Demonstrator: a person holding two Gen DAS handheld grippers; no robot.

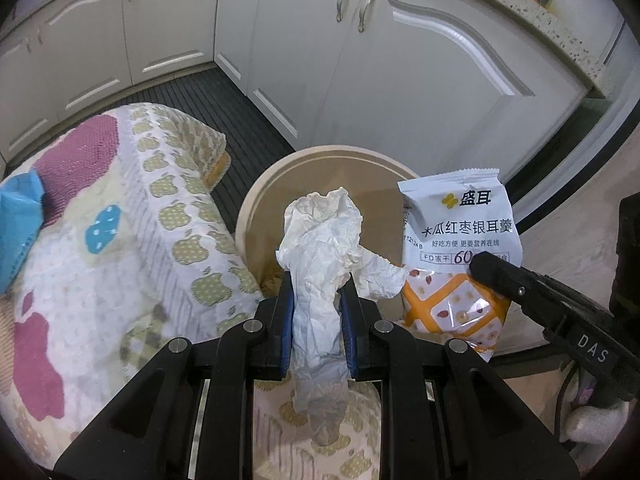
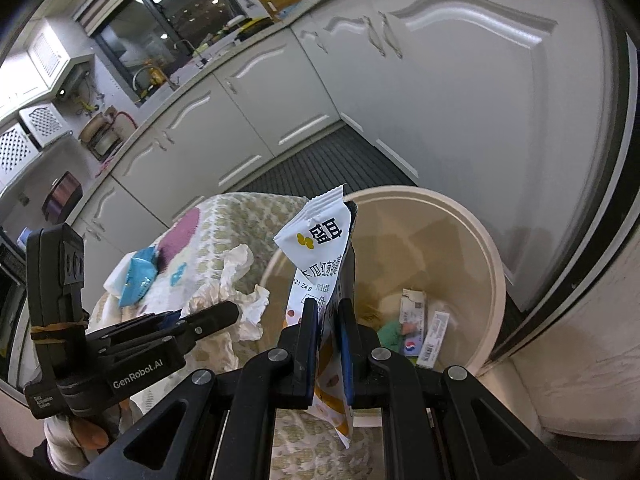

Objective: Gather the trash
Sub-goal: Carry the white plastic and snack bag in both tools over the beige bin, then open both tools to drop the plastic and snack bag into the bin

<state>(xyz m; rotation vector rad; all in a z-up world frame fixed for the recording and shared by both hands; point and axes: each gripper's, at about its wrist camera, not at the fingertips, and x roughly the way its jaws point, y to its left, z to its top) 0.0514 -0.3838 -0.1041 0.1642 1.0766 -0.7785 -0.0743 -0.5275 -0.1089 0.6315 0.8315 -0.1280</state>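
My left gripper (image 1: pixel 318 280) is shut on a crumpled white tissue (image 1: pixel 324 236), which stands up over the near rim of a round beige bin (image 1: pixel 256 200). To its right hangs a white and orange snack packet (image 1: pixel 456 220), with a finger (image 1: pixel 504 276) of my right gripper across it. In the right wrist view my right gripper (image 2: pixel 328 308) is shut on that snack packet (image 2: pixel 316 240), held upright at the bin's (image 2: pixel 492 264) near edge. The left gripper (image 2: pixel 224 314) with its tissue (image 2: pixel 240 276) shows to the left. Several wrappers (image 2: pixel 416 320) lie in the bin's bottom.
A cloth with an apple pattern (image 1: pixel 120 240) covers a low surface left of the bin, and a blue packet (image 2: pixel 138 276) lies on it. White cabinet doors (image 1: pixel 420 80) stand close behind the bin. A dark slatted mat (image 2: pixel 332 160) covers the floor.
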